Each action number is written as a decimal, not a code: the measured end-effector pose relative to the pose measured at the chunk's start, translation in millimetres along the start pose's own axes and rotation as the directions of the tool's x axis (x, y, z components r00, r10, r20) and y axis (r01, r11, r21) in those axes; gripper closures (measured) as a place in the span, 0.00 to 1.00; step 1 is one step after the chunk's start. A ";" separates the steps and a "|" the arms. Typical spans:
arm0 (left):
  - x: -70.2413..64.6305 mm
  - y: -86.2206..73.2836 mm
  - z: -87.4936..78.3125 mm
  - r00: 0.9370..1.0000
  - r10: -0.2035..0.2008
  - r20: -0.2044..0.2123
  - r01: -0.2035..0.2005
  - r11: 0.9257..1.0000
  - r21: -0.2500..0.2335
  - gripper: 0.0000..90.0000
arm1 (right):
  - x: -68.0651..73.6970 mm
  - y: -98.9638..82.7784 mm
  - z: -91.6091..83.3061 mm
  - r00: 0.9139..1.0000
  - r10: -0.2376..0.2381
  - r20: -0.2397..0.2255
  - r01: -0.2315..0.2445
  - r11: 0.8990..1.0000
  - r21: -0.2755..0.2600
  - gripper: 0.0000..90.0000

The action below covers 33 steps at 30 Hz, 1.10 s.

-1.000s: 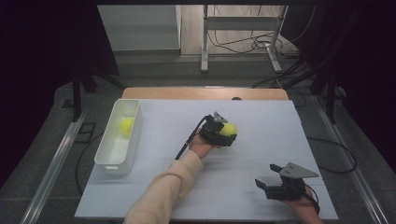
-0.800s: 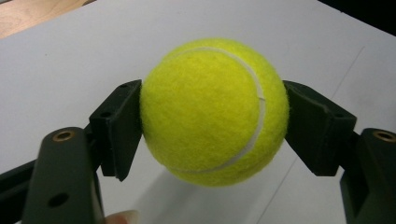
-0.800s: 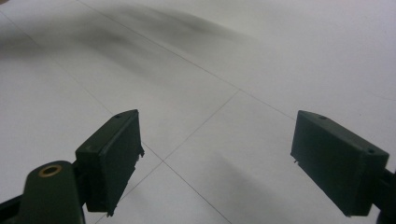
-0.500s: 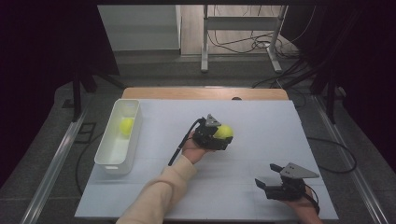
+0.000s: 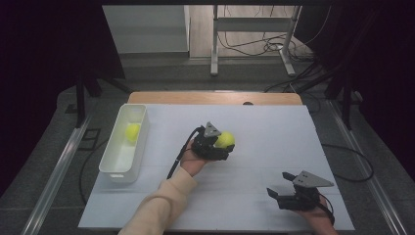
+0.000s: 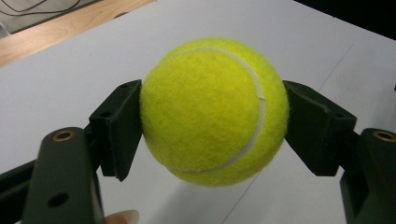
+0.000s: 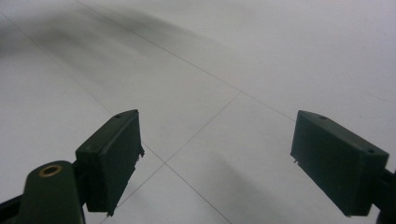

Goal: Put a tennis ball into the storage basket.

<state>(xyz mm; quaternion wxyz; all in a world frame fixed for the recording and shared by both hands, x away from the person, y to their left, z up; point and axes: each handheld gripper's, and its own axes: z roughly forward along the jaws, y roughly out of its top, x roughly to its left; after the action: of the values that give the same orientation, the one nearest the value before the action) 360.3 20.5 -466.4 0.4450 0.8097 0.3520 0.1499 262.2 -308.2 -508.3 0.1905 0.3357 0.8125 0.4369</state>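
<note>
The left claw clamps a yellow tennis ball showing no readable brand; the right claw gapes empty.

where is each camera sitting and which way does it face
high view: above the near table edge, looking forward and down; shows forearm, both hands, left hand-held gripper, right hand-held gripper.
left gripper view: rides the left one, looking along jaws clamping the tennis ball.
right gripper view: rides the right one, facing bare table.
shared: ball, table.

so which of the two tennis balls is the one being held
The tennis ball clamped between the left gripper jaws, above the middle of the table. The other ball lies loose inside the white bin at the table's left side.
</note>
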 end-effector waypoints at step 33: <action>12.1 -10.3 -29.4 0.999 -0.048 -0.021 0.048 0.998 -0.031 0.29 | 0.1 -0.9 0.2 1.000 -0.002 0.004 0.002 1.000 0.009 0.19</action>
<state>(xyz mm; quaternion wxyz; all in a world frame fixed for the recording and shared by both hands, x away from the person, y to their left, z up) 348.0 50.8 -459.3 0.4572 0.7923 0.3738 0.1533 261.9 -308.3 -509.2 0.1909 0.3368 0.8144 0.4323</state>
